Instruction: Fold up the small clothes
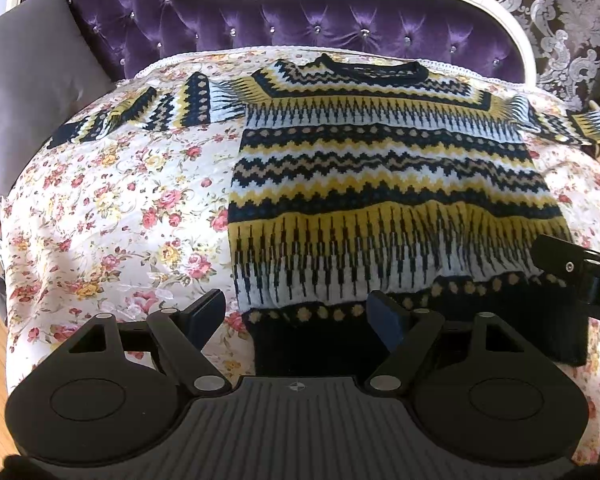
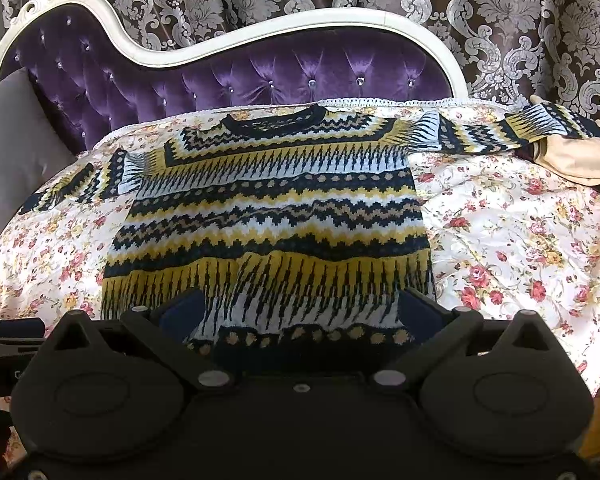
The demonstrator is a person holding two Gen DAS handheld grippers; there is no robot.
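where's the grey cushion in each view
Left wrist view: the plain grey fabric cushion fills the upper left, against the sofa arm.
Right wrist view: the cushion sits at the left edge, mid-height.
Shared landmark: the tufted purple velvet sofa back behind it.

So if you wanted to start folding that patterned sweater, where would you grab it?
Probably the dark hem band of the sweater, at its two bottom corners, coming from the near edge. It lies flat on the floral bedspread, neckline far, sleeves spread sideways. The open left gripper and right gripper both hover over that hem.
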